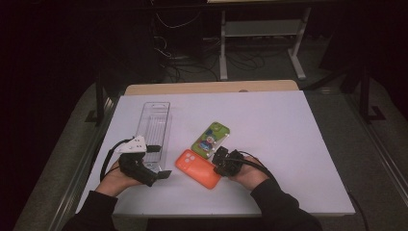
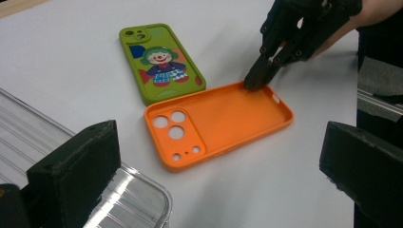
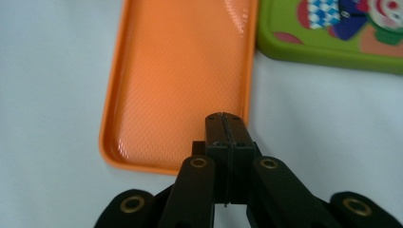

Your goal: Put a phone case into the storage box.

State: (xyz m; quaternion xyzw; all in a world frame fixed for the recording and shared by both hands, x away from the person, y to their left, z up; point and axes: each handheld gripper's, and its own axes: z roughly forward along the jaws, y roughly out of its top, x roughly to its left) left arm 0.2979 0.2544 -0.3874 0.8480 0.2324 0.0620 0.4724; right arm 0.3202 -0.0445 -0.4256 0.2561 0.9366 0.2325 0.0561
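- Our right gripper has its jaws pressed together on the rim of the orange phone case, at the corner farthest from the camera cutouts. In the right gripper view the jaws meet with no gap right at that rim; it looks like a pinch on the thin wall, though we can't fully confirm the wall is between the pads.
- Orange case lies open side up, flat on the table, close to the near edge, about mid-width. It isn't lifted yet.
- Green clown case lies back up just beyond it, almost touching at one corner.
- Our left gripper has its jaws spread, nothing between them, near the clear plastic tray toward the table's left edge.
- Tray looks empty.
- Our read: grasp made or nearly made; lifting and placing the orange case, likely into the tray, remains. The green case is untouched.
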